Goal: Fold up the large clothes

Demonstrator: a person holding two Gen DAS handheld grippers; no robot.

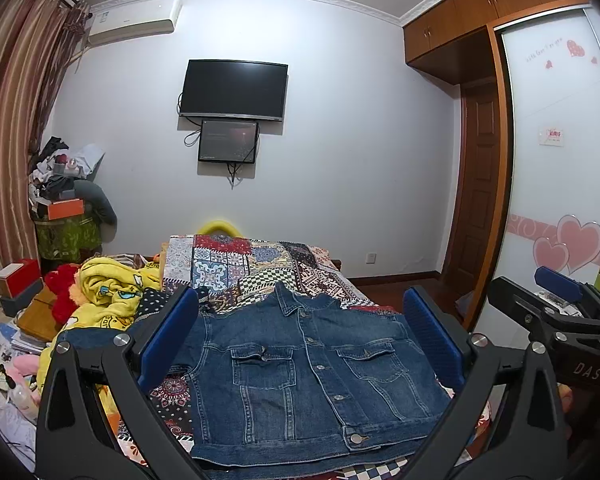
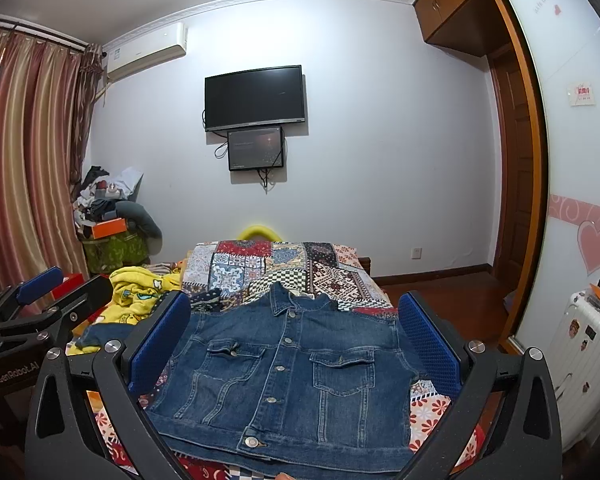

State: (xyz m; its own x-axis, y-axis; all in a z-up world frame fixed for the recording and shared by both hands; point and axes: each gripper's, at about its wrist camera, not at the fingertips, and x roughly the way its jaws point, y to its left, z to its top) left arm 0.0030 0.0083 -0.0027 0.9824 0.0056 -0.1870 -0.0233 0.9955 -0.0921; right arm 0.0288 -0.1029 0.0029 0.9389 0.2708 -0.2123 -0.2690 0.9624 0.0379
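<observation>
- Your left hand-held gripper (image 1: 300, 336) and right hand-held gripper (image 2: 296, 336) are nearest each lens, both with blue pads spread wide and nothing between them; neither touches cloth.
- The denim jacket (image 1: 300, 372) lies face up and buttoned on the bed (image 1: 260, 264), straight ahead of and below both grippers, which sit side by side at its hem end.
- Its long axis runs away from you: hem with the bottom button nearest, collar (image 2: 288, 300) farthest, pointing toward the wall with the television (image 2: 254, 98).
- In the left wrist view the jacket's left side reaches toward the yellow blanket (image 1: 108, 292); a sleeve seems to trail out there, though the pad hides most of it.
- Your left gripper looks nearer that side, and your right gripper nearer the edge by the wardrobe (image 2: 580, 120).
- I judge the coming move turns on this: each gripper takes its own side and folds inward across the button line, so reach forward and down, not sideways.
</observation>
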